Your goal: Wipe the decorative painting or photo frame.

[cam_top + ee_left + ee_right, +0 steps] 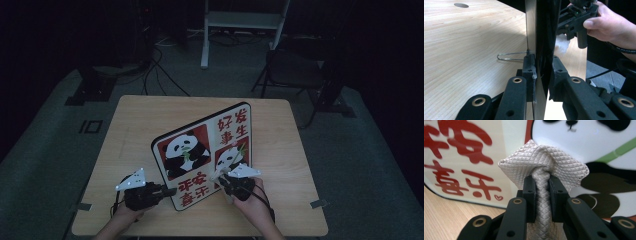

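At the lower middle of the high view, a panda picture board [202, 150] stands tilted on a pale wooden desk [135, 117]. The left claw [167, 190], at lower left, is clenched on the board's near edge, steadying it upright. The right claw [223, 178], lower centre, grips a bunched beige quilted cloth [544, 166] held against the board's glossy face near a panda. To wipe well, it seems best to keep the left grip firm and sweep the cloth lightly so the board does not tip
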`<state>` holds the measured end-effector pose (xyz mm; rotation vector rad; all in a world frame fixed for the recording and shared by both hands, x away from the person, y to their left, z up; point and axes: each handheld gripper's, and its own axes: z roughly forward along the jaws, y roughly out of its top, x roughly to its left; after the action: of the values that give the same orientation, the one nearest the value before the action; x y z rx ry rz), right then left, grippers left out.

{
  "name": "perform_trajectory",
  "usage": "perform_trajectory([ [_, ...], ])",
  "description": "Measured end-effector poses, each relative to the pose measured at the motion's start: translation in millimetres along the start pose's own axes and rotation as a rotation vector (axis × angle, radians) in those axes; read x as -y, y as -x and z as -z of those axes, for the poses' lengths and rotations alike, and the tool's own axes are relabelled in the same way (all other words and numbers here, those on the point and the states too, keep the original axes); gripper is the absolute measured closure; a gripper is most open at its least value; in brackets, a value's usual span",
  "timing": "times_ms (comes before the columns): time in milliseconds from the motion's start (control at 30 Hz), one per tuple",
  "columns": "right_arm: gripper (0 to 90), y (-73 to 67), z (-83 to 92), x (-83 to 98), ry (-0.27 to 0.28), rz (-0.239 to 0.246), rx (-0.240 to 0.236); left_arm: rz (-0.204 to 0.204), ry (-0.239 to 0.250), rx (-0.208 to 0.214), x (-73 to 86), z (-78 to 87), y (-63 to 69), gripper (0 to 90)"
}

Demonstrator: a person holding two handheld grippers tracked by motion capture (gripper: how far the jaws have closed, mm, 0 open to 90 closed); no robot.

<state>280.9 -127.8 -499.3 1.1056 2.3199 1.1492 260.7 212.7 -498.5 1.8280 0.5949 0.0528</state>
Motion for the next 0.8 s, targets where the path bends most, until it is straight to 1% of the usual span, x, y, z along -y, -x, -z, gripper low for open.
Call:
perform_trajectory([
  [567,77.7,2.7,-12.1,18.9,-0.089,-0.018,-0.019,0.000,0.002,0.002,0.1,0.0,0.0,79.1],
  [667,77.7,1.7,-14.4,21.9,-0.106,-0.009,-0.015,0.000,0.002,0.001,0.1,0.0,0.0,79.1],
  [700,77.6,1.2,-15.8,23.8,-0.120,-0.010,-0.017,0.001,0.003,0.000,0.2,-0.1,0.0,79.1],
  [800,77.7,0.8,-16.6,26.0,-0.132,-0.017,-0.025,0.002,0.003,0.000,0.1,-0.1,-0.1,79.1],
])
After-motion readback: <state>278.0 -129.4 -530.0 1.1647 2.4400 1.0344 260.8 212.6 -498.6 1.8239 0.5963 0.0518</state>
